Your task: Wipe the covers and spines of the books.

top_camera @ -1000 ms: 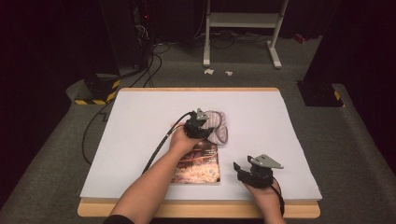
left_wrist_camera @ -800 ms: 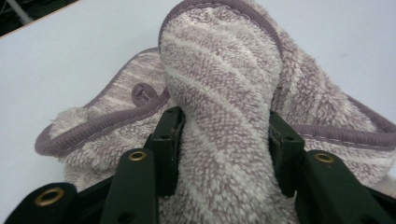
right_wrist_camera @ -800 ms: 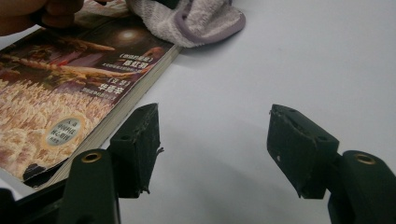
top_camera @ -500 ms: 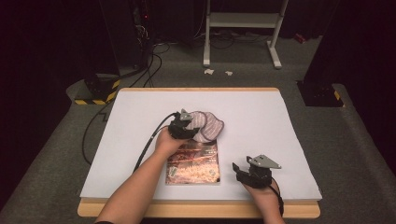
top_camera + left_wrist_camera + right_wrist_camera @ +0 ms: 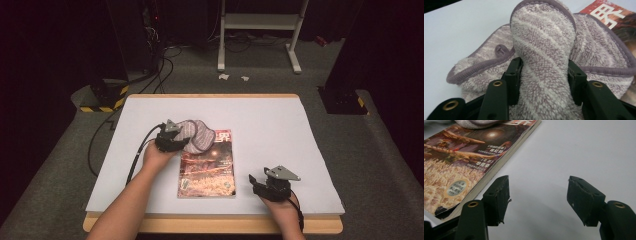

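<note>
Since a second ago my left gripper (image 5: 176,140) has carried the towel (image 5: 197,135) leftward off the magazine (image 5: 207,167), so most of the cover now lies bare; my right gripper (image 5: 261,183) has stayed where it was. I see the left fingers (image 5: 514,75) clamped on a thick fold of the striped grey towel, which bulges up between them. The rest of the towel rests on the white table (image 5: 270,130), with its far edge still lapping the magazine's top left corner. The right fingers (image 5: 499,195) stand wide apart with nothing between them, low over the table just right of the magazine's near corner. Nothing blocks either hand. In the left gripper view the towel hides most of the magazine, and the right gripper view cuts the cover off at left.
</note>
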`<state>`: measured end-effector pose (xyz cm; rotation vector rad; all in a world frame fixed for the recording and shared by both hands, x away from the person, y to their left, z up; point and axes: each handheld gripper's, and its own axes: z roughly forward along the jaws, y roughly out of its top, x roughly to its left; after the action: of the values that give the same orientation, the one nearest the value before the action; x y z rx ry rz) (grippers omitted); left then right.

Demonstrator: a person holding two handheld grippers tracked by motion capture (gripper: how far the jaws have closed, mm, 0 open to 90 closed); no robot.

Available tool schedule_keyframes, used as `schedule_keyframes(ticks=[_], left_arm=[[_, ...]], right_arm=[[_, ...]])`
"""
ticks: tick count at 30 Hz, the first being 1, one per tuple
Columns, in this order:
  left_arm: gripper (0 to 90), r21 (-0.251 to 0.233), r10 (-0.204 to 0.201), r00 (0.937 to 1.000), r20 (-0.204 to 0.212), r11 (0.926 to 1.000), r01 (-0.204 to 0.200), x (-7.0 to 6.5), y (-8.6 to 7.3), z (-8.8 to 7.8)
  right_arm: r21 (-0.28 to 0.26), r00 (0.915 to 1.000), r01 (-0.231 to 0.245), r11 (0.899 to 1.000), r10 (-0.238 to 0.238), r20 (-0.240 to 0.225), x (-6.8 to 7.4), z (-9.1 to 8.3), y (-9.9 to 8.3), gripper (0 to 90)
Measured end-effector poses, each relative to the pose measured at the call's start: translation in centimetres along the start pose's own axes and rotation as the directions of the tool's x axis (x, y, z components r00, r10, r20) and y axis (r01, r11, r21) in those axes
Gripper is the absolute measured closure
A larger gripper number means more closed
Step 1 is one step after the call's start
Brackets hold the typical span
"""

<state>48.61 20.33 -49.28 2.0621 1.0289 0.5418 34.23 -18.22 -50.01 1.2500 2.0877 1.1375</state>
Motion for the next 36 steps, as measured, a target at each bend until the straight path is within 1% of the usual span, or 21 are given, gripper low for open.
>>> schedule_keyframes(ticks=[2,3,4,6,9,13,15,18,21,24,26,28,30,31,32,33,35,36], left_arm=[[55.6,0.000,-0.019,0.9998,-0.001,0.9998,0.019,0.5,-0.5,-0.4],[55.6,0.000,-0.019,0.9998,-0.001,0.9998,0.019,0.5,-0.5,-0.4],[55.7,0.002,-0.025,0.9997,-0.008,0.9997,0.025,0.7,-0.8,-0.8],[55.7,0.004,-0.022,0.9996,-0.018,0.9998,0.022,0.9,-1.1,-1.1],[55.7,0.003,-0.034,0.9991,-0.024,0.9994,0.034,1.2,-1.3,-1.6],[55.8,-0.014,-0.032,0.9990,-0.032,0.9994,0.032,1.4,-1.4,-2.3],[55.9,-0.023,-0.033,0.9988,-0.036,0.9992,0.033,1.6,-1.4,-2.9],[55.9,-0.033,-0.031,0.9981,-0.053,0.9990,0.029,2.0,-1.6,-3.9],[55.8,-0.034,-0.047,0.9962,-0.073,0.9984,0.044,2.4,-2.2,-5.0],[55.9,-0.026,-0.046,0.9929,-0.109,0.9987,0.043,2.8,-3.1,-6.1],[55.8,-0.020,-0.054,0.9897,-0.132,0.9984,0.052,3.2,-3.7,-6.9],[55.8,-0.021,-0.072,0.9857,-0.152,0.9974,0.069,3.6,-4.4,-7.7],[55.6,-0.023,-0.091,0.9823,-0.163,0.9958,0.089,3.9,-5.0,-8.6],[55.6,-0.038,-0.100,0.9810,-0.167,0.9948,0.094,3.9,-5.3,-9.1],[55.6,-0.044,-0.103,0.9803,-0.169,0.9943,0.097,3.9,-5.6,-9.4],[55.6,-0.045,-0.108,0.9781,-0.178,0.9939,0.101,3.8,-6.0,-9.8],[55.5,-0.049,-0.120,0.9744,-0.190,0.9924,0.113,3.8,-6.5,-10.0],[55.5,-0.049,-0.128,0.9743,-0.185,0.9914,0.121,3.8,-6.9,-10.1]], right_arm=[[0.000,1.0000,0.000,1.000,0.000,0.001,0.0,0.0,0.0,35.0],[0.001,1.0000,0.001,1.000,-0.001,0.001,0.0,0.1,0.0,34.9],[0.000,1.0000,0.007,1.000,-0.007,0.001,0.0,0.1,0.0,35.0],[0.004,1.0000,0.009,1.000,-0.009,0.001,0.0,0.1,0.0,35.0],[0.006,1.0000,0.007,1.000,-0.007,0.004,0.1,0.2,0.0,35.0],[0.007,1.0000,0.003,1.000,-0.003,0.006,0.1,0.2,0.0,35.0],[0.008,1.0000,0.001,1.000,-0.001,0.006,0.1,0.3,0.0,35.2],[0.008,1.0000,0.002,1.000,-0.002,0.004,0.1,0.3,0.0,35.8],[0.006,1.0000,0.005,1.000,-0.005,0.000,0.1,0.2,0.0,36.7],[0.007,1.0000,0.002,1.000,-0.002,-0.002,0.1,0.2,0.0,36.9],[0.008,1.0000,0.002,1.000,-0.002,-0.002,0.1,0.2,0.0,36.9],[0.006,1.0000,0.003,1.000,-0.003,-0.002,0.1,0.3,0.0,36.9],[0.005,1.0000,0.005,1.000,-0.005,-0.002,0.1,0.3,0.0,36.9],[0.006,1.0000,0.007,1.000,-0.007,-0.003,0.1,0.3,0.0,36.9],[0.008,1.0000,0.005,1.000,-0.005,-0.002,0.2,0.3,0.0,36.9],[0.009,1.0000,0.004,1.000,-0.004,-0.002,0.2,0.3,0.0,36.9],[0.010,1.0000,0.004,1.000,-0.004,-0.001,0.2,0.3,0.0,36.9],[0.009,1.0000,0.004,1.000,-0.004,0.001,0.2,0.3,0.0,36.9]])
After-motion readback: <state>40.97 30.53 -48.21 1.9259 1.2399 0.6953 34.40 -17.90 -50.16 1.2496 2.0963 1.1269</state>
